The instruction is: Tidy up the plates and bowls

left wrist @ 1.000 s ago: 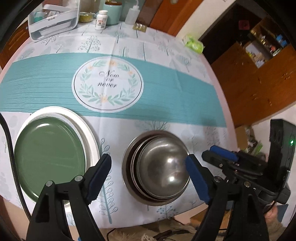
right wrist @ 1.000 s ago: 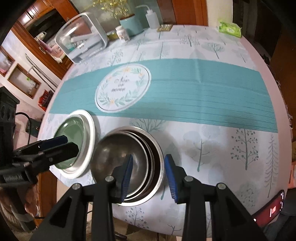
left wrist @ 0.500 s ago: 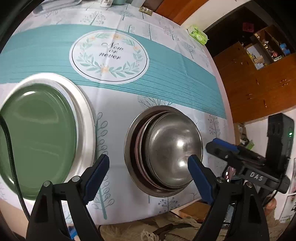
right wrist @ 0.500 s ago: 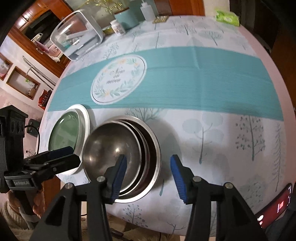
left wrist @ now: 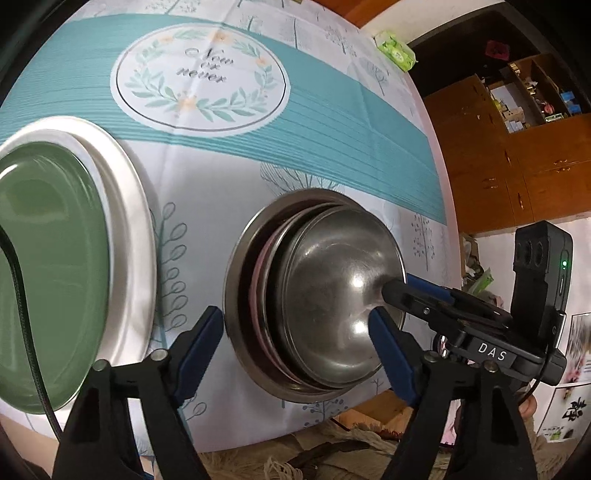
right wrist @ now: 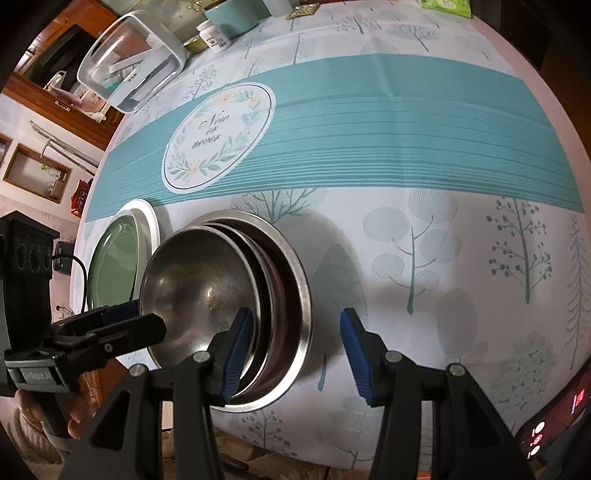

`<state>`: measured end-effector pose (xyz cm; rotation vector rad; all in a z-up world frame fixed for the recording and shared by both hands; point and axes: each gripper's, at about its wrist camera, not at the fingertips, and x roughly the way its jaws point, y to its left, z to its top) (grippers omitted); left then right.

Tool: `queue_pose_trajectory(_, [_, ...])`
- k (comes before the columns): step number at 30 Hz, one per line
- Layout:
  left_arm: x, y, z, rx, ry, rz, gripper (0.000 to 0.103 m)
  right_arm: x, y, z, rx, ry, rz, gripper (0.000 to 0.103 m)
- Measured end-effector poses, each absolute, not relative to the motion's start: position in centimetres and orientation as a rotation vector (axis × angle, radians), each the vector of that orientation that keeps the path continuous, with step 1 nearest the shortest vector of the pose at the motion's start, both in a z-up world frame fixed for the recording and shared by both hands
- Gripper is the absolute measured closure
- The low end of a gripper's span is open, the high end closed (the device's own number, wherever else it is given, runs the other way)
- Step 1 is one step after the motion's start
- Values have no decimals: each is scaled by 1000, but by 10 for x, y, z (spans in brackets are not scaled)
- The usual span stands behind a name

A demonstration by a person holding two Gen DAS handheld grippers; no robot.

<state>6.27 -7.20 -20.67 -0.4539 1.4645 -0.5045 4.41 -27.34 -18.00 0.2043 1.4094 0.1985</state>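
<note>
A nested stack of steel bowls (left wrist: pixel 325 291) stands near the table's front edge; it also shows in the right wrist view (right wrist: pixel 229 295). A green plate (left wrist: pixel 44 273) lies on a white plate (left wrist: pixel 129 221) to its left, also in the right wrist view (right wrist: pixel 114 258). My left gripper (left wrist: pixel 295 350) is open, with its fingers on either side of the stack's left rim. My right gripper (right wrist: pixel 291 350) is open, straddling the stack's right rim, and it appears in the left wrist view (left wrist: pixel 417 291) at the bowls' right edge.
A teal and white tablecloth (right wrist: pixel 406 129) covers the round table. At the far edge stand a clear lidded box (right wrist: pixel 129 70), a pill bottle (right wrist: pixel 216 37) and a teal jar (right wrist: pixel 232 14). A green packet (left wrist: pixel 395 51) lies far right. A phone (right wrist: pixel 546 424) sits at the near right edge.
Both grippers have moved down and in toward the bowl stack from either side. The right gripper's jaws have widened. The bowls and plates have not moved.
</note>
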Motion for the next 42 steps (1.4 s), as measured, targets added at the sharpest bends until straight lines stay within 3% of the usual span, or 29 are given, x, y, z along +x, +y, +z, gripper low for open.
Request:
queue_pose_trajectory(9, [65, -69, -218, -471, 1506, -476, 51, 42, -270, -189, 228, 1446, 212, 54])
queue_pose_trajectory(13, [65, -69, -224, -473, 1537, -469, 62, 41, -266, -192, 241, 1468, 225, 68])
queue_pose_trajectory(32, [46, -60, -198, -460, 1482, -411, 67, 36, -249, -163, 222, 1446, 230, 69])
queue_pose_trajectory(42, [8, 29, -153, -544, 1377, -196, 66, 44, -169, -142, 145, 1427, 476, 69])
